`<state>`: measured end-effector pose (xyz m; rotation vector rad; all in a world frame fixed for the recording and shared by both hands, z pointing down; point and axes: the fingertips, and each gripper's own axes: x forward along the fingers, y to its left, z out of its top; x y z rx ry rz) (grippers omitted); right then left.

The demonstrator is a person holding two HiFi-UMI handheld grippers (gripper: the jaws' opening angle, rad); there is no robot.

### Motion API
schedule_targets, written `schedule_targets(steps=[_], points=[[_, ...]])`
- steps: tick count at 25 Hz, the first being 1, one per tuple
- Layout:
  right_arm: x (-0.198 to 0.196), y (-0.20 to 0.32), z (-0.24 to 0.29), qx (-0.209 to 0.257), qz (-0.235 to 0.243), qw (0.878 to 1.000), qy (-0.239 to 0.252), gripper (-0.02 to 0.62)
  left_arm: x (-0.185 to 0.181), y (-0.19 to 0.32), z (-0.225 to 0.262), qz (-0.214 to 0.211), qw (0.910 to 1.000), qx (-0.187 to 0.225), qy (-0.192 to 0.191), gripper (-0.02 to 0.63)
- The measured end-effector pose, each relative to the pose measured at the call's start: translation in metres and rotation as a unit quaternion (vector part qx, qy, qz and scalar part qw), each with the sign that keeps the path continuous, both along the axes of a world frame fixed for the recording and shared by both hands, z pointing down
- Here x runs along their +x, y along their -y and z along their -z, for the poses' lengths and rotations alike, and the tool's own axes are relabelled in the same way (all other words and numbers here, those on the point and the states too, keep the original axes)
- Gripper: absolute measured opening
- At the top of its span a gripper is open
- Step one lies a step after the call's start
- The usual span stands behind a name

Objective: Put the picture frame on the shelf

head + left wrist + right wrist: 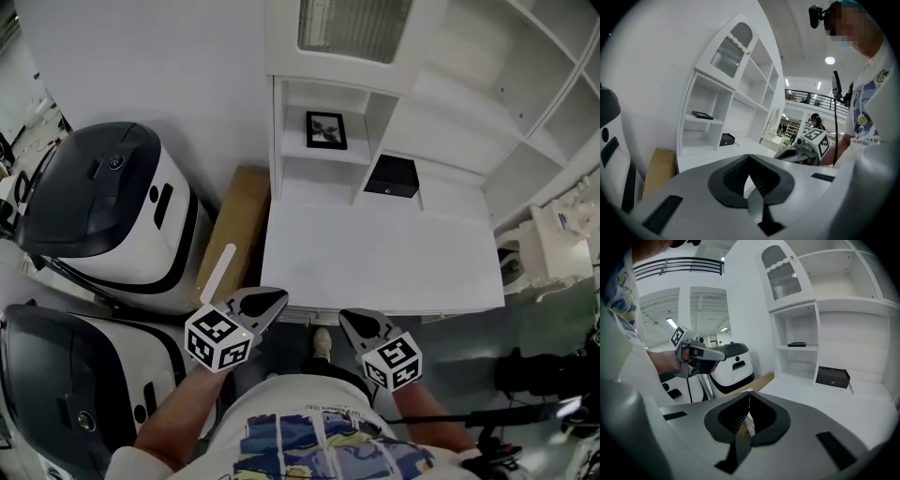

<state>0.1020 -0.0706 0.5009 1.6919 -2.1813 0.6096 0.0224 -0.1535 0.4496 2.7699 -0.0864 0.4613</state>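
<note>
Nearest, my left tool point(266, 302) and right tool point(360, 326) sit pressed together, empty — the small black picture frame point(326, 129) already lies on the white shelf point(295, 142), so I'd only back away.

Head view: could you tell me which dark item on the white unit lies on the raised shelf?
The picture frame, lying flat with a pale picture inside; the plain black box sits lower, on the desktop to its right.
</note>
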Motion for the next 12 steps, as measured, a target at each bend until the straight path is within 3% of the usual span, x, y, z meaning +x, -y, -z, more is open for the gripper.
schedule_targets(steps=[12], points=[[-0.051, -0.027, 0.007, 0.004, 0.017, 1.000, -0.010, 0.025, -0.060, -0.042, 0.008, -0.003, 1.0000, 0.002, -0.009, 0.012]])
